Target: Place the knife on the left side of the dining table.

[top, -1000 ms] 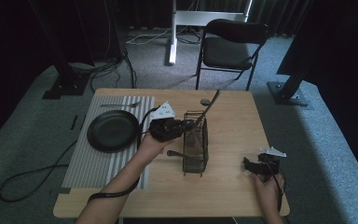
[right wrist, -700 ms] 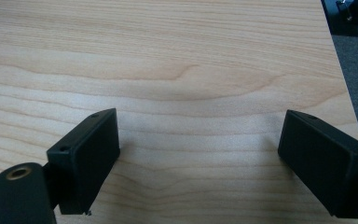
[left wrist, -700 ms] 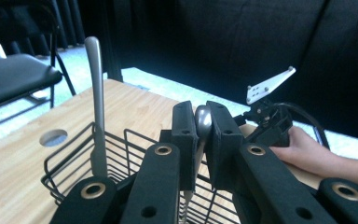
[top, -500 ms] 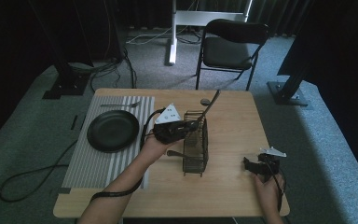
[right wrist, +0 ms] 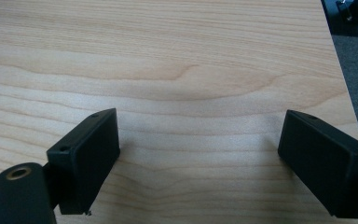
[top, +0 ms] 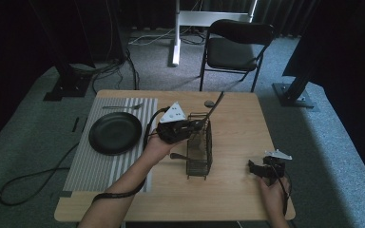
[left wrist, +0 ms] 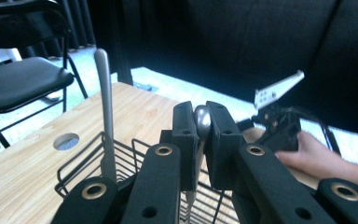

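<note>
The room is dark, w/ black curtains around, a grey carpet floor and a folding chair (top: 236, 47) behind the wooden table (top: 233, 199). On the table's left part lies a striped placemat (top: 88, 164), and a black plate (top: 115, 133) sits on it; a fork (top: 121, 107) lies at the mat's far edge, beyond the plate.

Near the table centre stands a black wire basket (top: 199, 147). One long utensil (top: 215, 108) leans out of its far end, handle up and tilted to the right in the high view. In the left gripper view this handle (left wrist: 104, 107) rises at the left, just inside the basket rim (left wrist: 88, 161).

Your left gripper (top: 183, 127) is over the basket's left side, touching or almost touching the rim; I cannot tell which. Its jaws are narrow and pinch a rounded metal handle end (left wrist: 202, 120) between them; the rest of this piece goes down into the basket.

Your right gripper (top: 259, 168) rests low at the table's right edge, well apart from the basket, your hand (top: 273, 192) behind it. Its jaws stand wide, nothing between them, just bare wood (right wrist: 196, 93) below.

A small round hole (left wrist: 66, 141) is in the tabletop beyond the basket.
</note>
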`<state>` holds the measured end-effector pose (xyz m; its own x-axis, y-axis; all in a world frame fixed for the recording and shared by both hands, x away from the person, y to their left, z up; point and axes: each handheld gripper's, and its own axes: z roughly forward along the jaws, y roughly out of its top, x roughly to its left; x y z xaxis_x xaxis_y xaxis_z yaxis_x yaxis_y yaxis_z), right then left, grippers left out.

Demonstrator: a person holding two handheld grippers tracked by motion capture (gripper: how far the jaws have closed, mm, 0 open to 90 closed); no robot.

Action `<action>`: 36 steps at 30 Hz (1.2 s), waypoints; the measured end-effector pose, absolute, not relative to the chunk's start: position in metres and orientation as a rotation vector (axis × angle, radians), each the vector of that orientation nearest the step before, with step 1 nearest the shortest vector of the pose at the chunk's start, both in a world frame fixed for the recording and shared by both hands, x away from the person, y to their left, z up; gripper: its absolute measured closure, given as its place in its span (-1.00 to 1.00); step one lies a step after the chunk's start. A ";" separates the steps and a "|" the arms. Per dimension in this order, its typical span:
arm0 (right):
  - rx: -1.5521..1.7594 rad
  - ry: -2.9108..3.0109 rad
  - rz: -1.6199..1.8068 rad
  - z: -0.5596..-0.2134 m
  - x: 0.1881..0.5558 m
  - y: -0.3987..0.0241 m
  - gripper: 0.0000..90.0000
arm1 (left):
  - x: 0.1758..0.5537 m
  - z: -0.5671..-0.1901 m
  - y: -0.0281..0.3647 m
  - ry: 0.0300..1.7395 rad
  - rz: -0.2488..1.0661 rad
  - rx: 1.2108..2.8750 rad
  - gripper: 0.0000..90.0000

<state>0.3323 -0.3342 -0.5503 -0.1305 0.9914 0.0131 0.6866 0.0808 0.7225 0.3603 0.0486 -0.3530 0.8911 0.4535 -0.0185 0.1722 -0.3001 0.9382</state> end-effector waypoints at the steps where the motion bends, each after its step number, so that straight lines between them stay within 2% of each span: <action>1: 1.652 1.873 0.813 -0.550 0.332 -0.334 -0.74 | 0.360 -0.351 0.050 0.457 0.293 1.878 0.87; 20: 1.653 1.874 0.812 -0.550 0.332 -0.334 -0.74 | 0.346 -0.311 0.071 0.464 0.306 1.811 0.87; 28: 1.650 1.875 0.812 -0.550 0.332 -0.334 -0.74 | 0.335 -0.282 0.085 0.444 0.337 1.781 0.87; 36: 1.652 1.874 0.813 -0.550 0.332 -0.334 -0.74 | 0.327 -0.271 0.101 0.464 0.374 1.765 0.87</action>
